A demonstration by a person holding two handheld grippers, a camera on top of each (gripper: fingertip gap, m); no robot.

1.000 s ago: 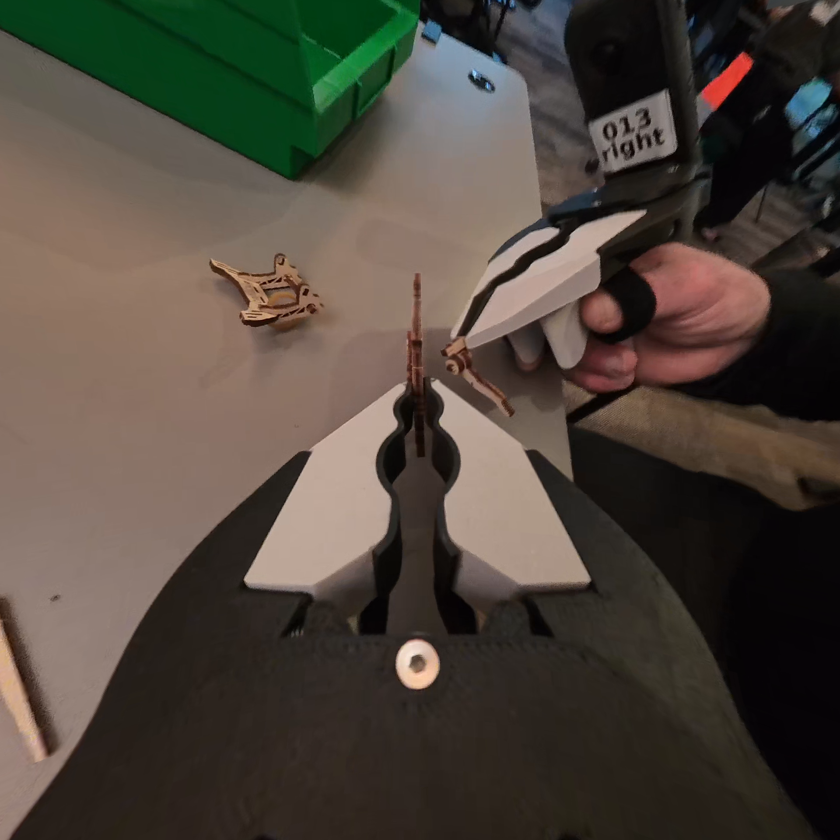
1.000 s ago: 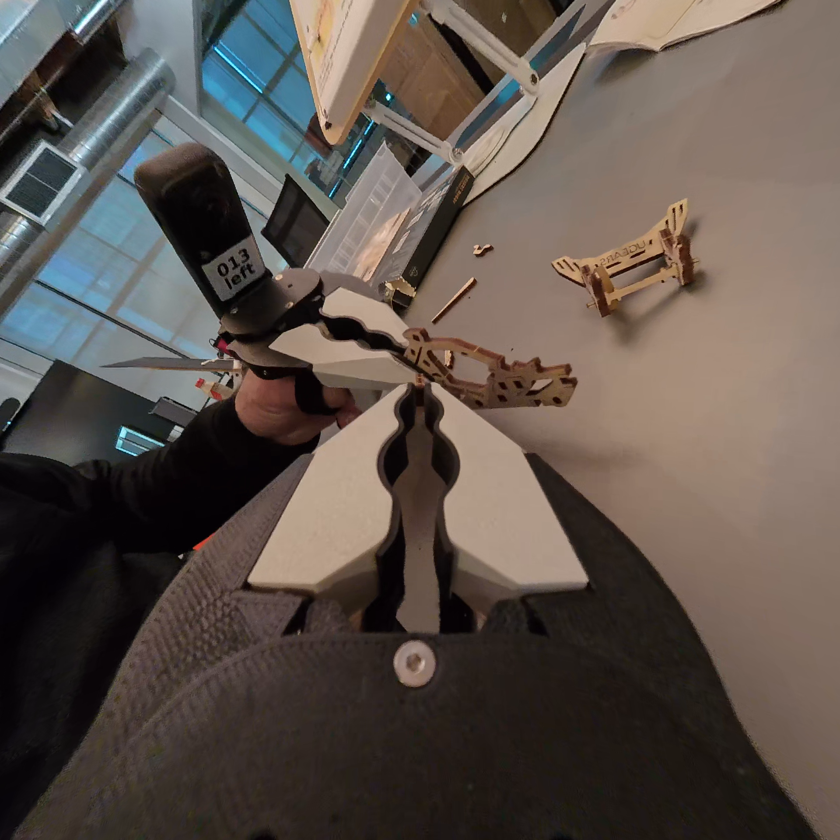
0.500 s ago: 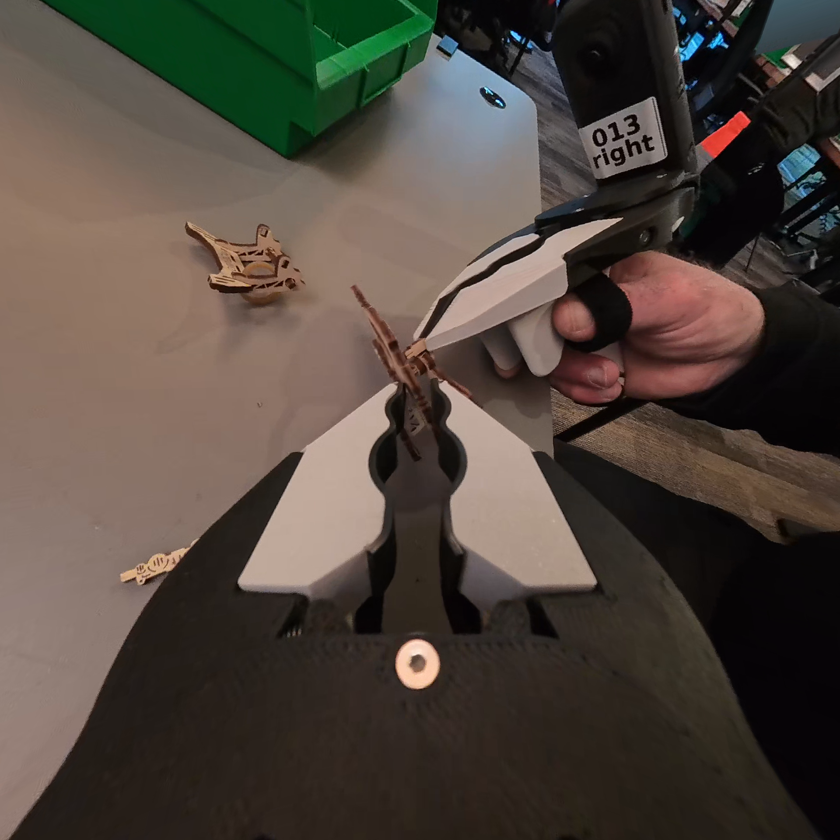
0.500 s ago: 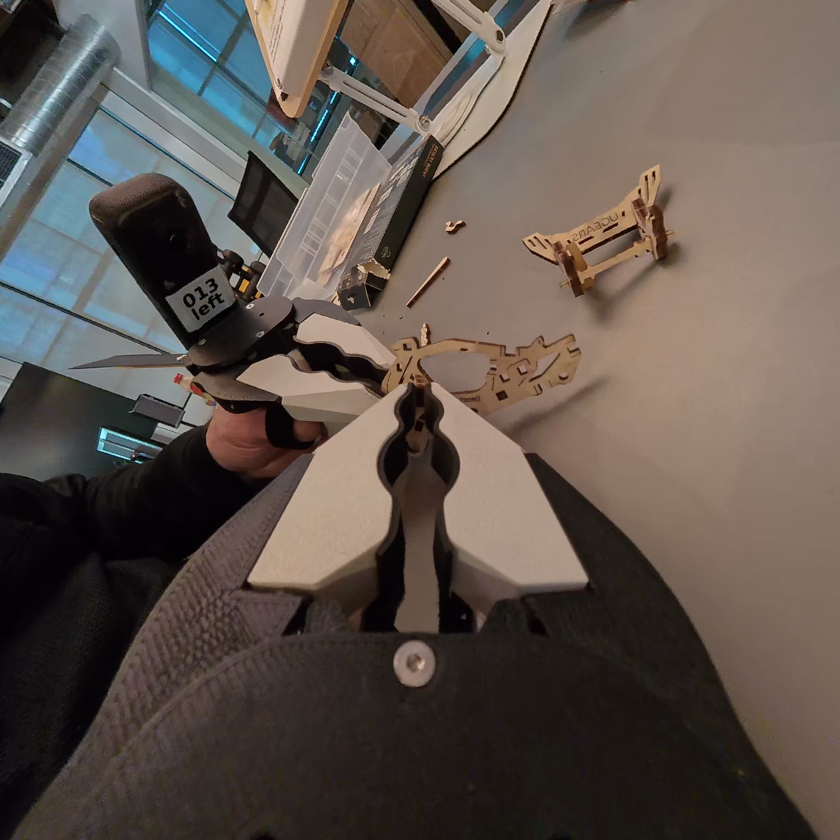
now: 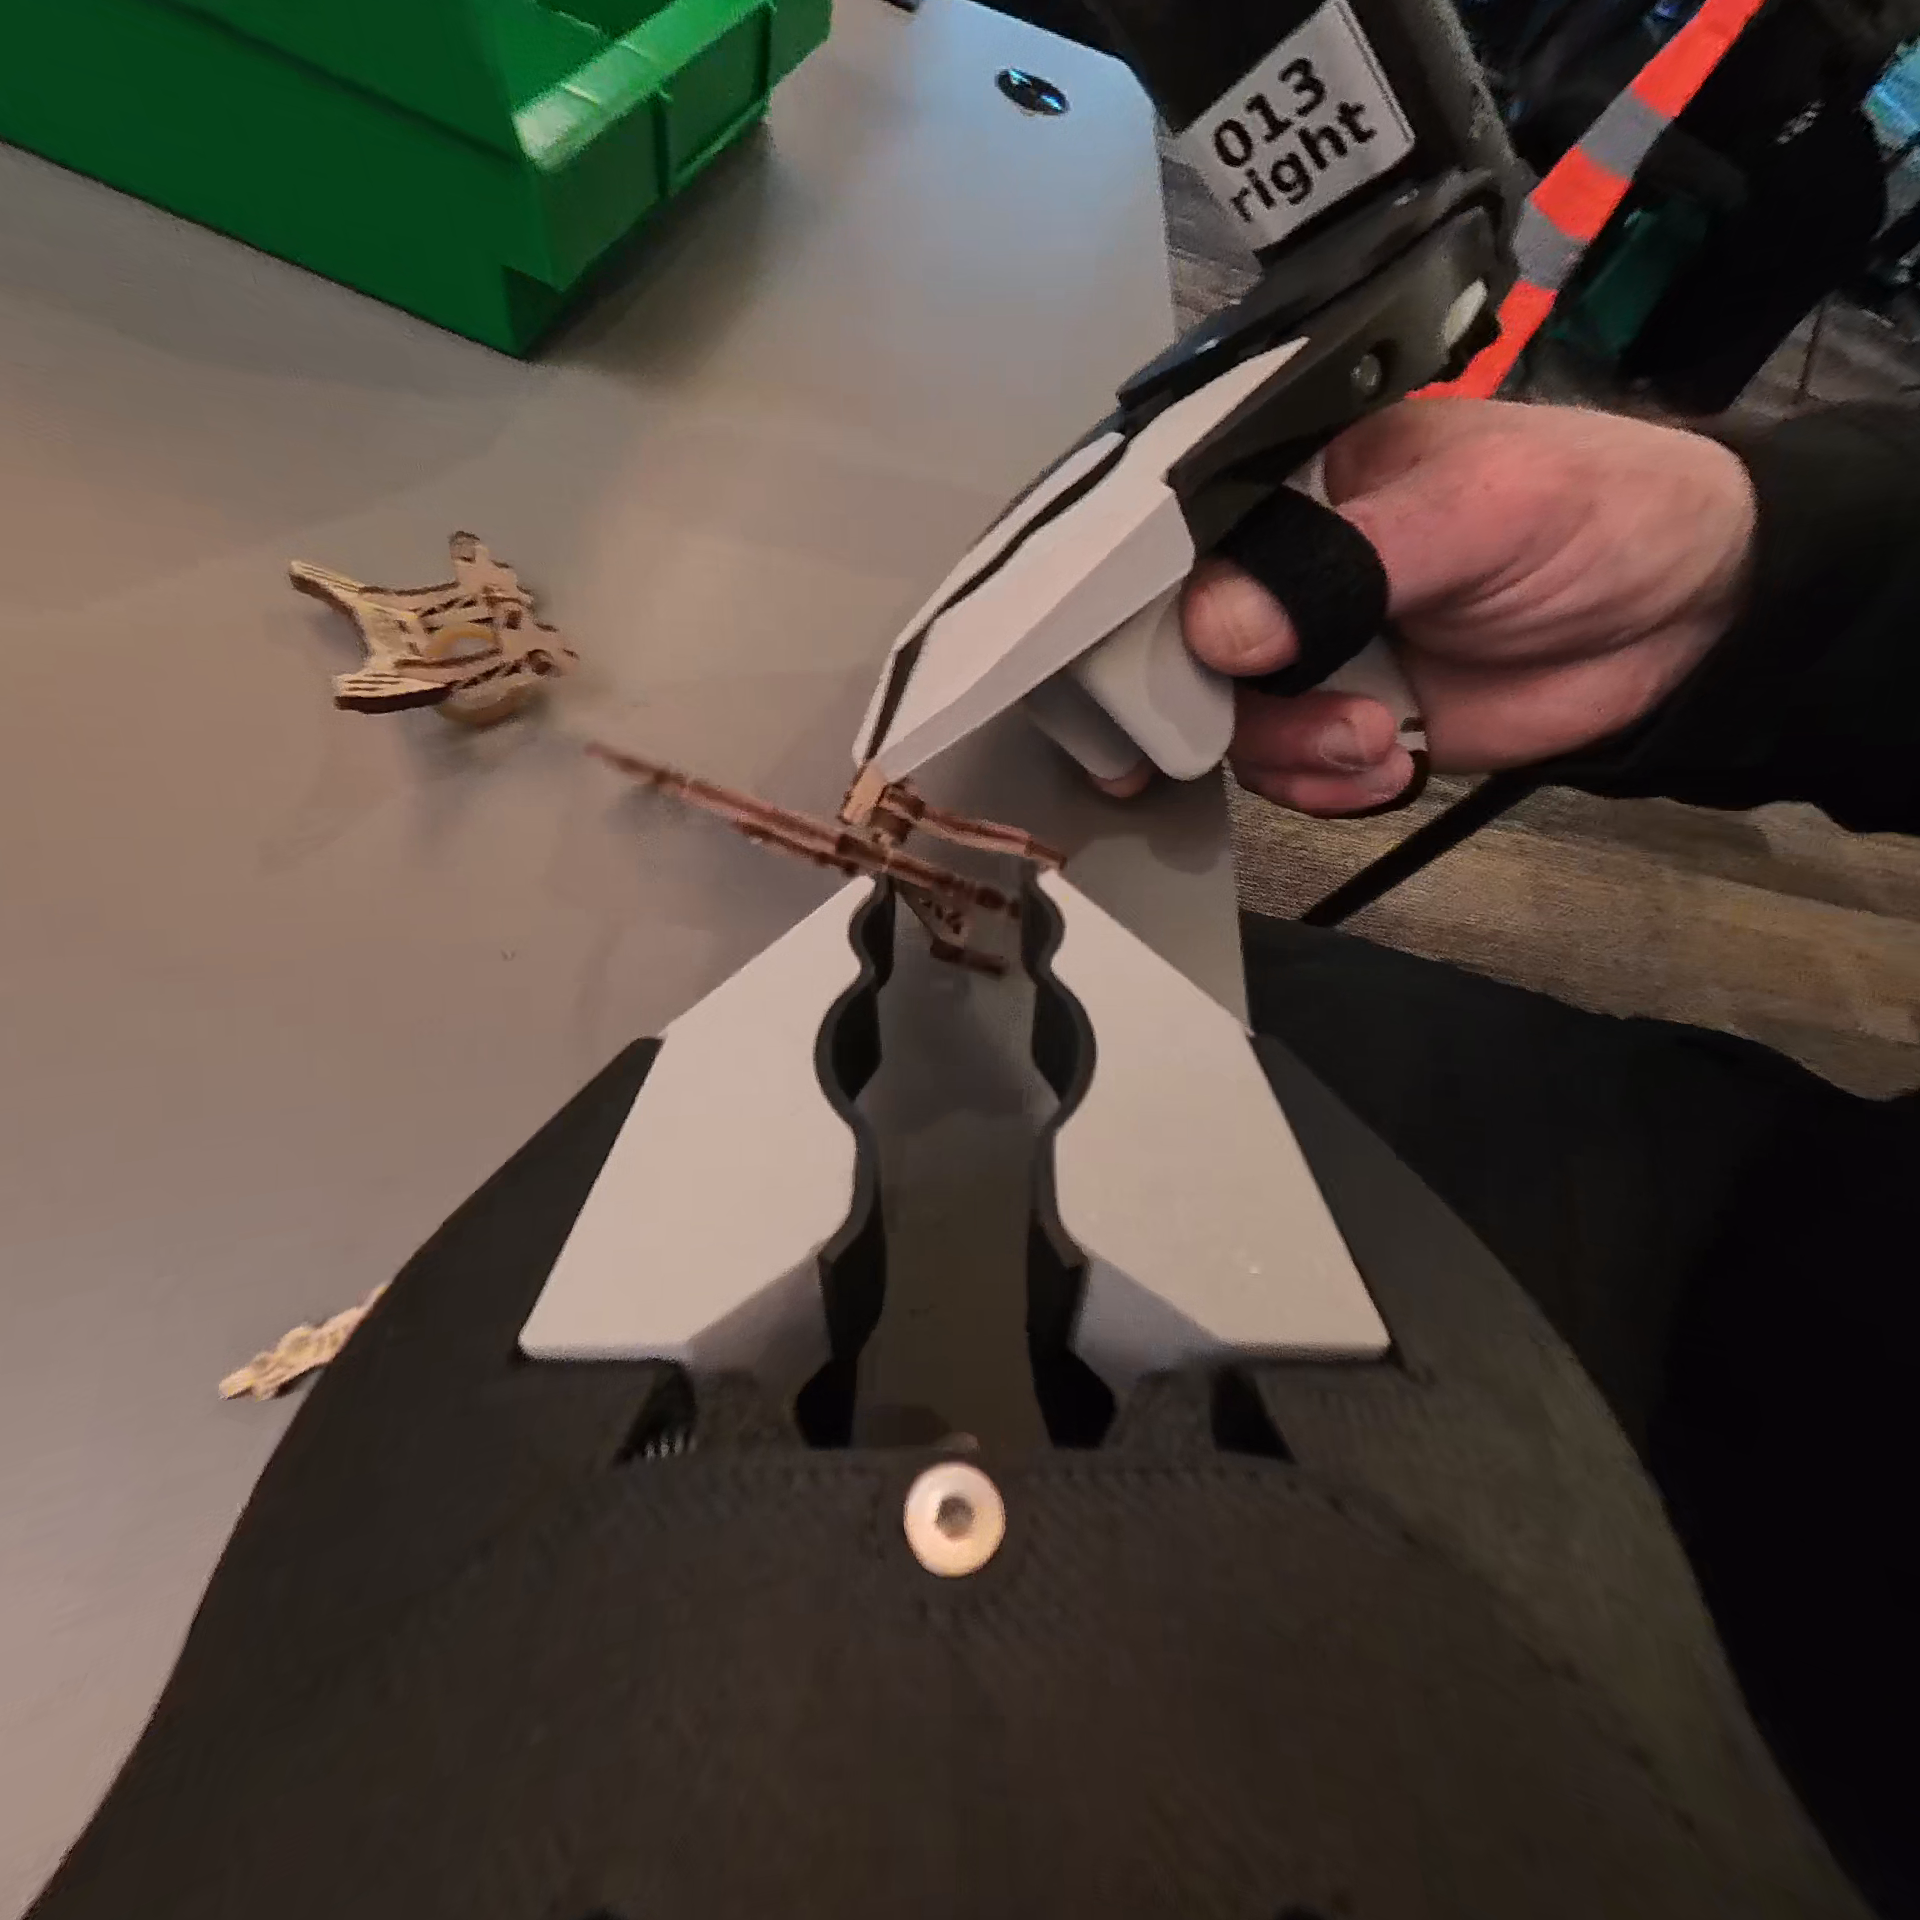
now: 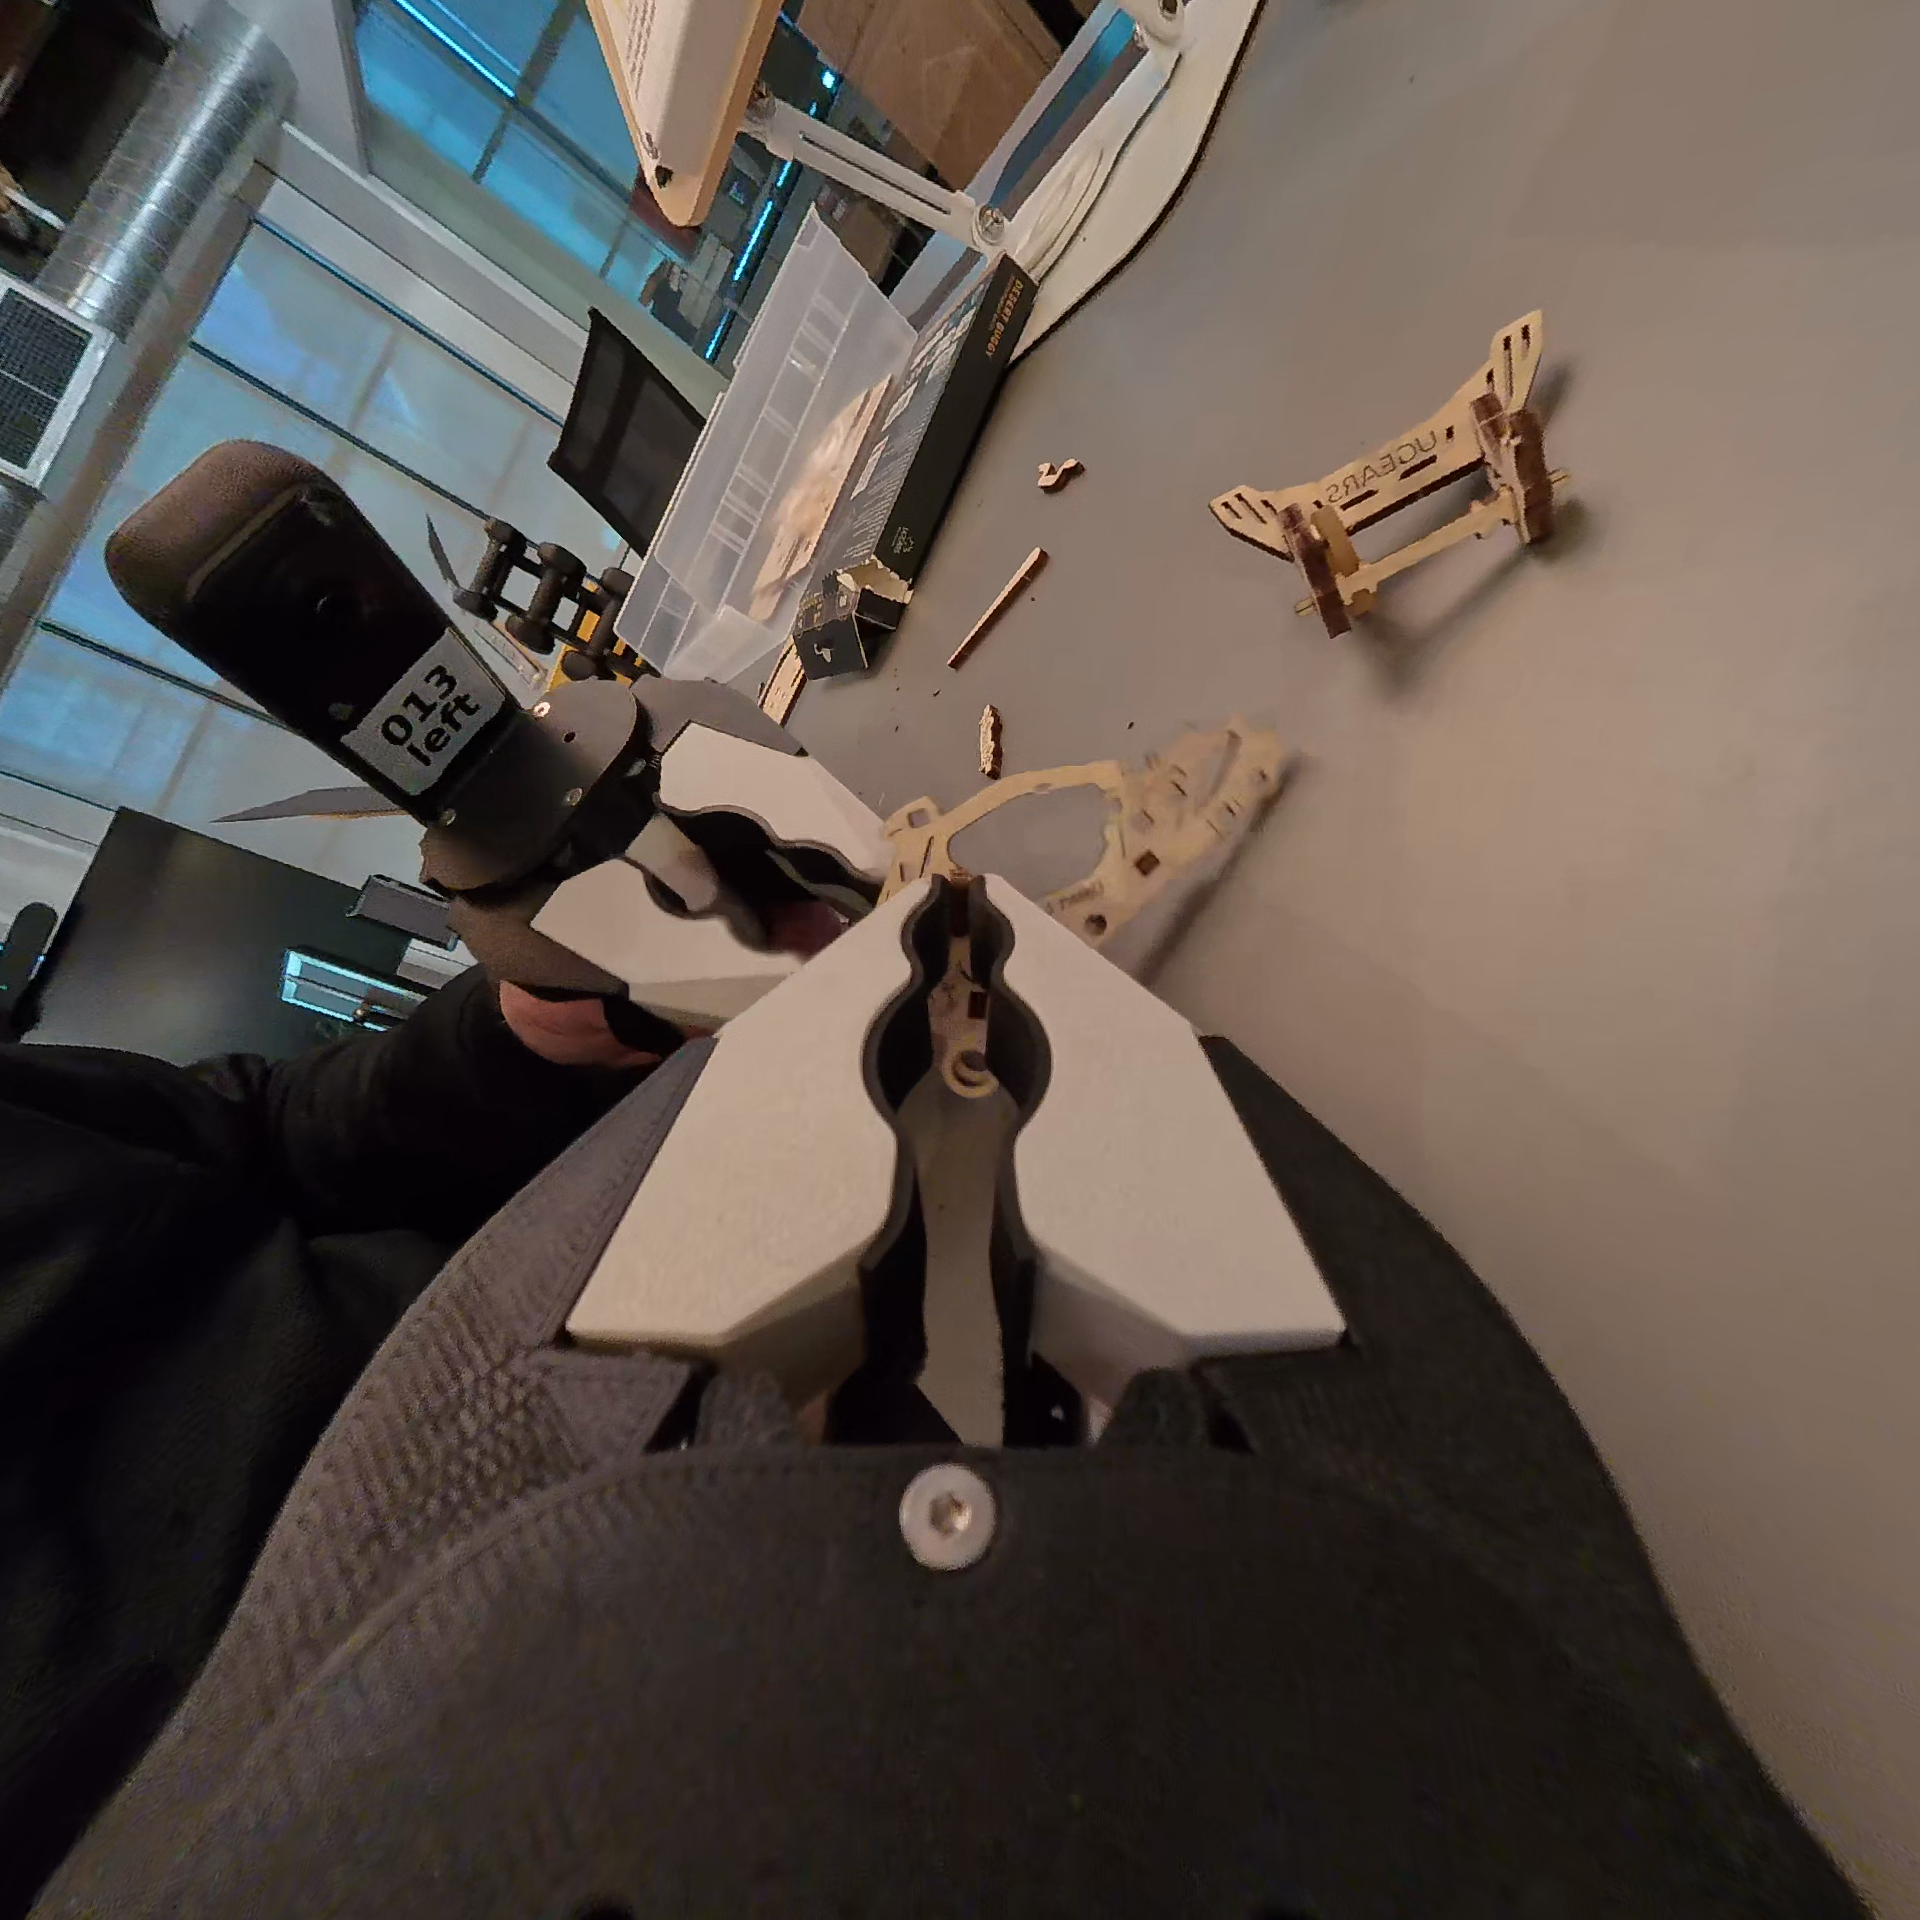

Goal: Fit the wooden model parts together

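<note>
Grey table (image 5: 312, 1039), rounded corner. Brown carpet floor (image 5: 1558, 935) beyond its edge. Tall glazed windows (image 6: 260, 416) and silver duct (image 6: 135, 208) overhead; dim light.

1. Dim, even indoor light; soft shadows beside the wooden frame (image 6: 1413, 520) on the grey tabletop (image 6: 1558, 935).
2. Cool blue daylight through windows (image 6: 343, 395) far beyond that frame.
3. Motion blur on the green bin (image 5: 416, 135) and flat wooden panel (image 6: 1101, 821).
4. Strong wide-angle bending toward the edges.
</note>
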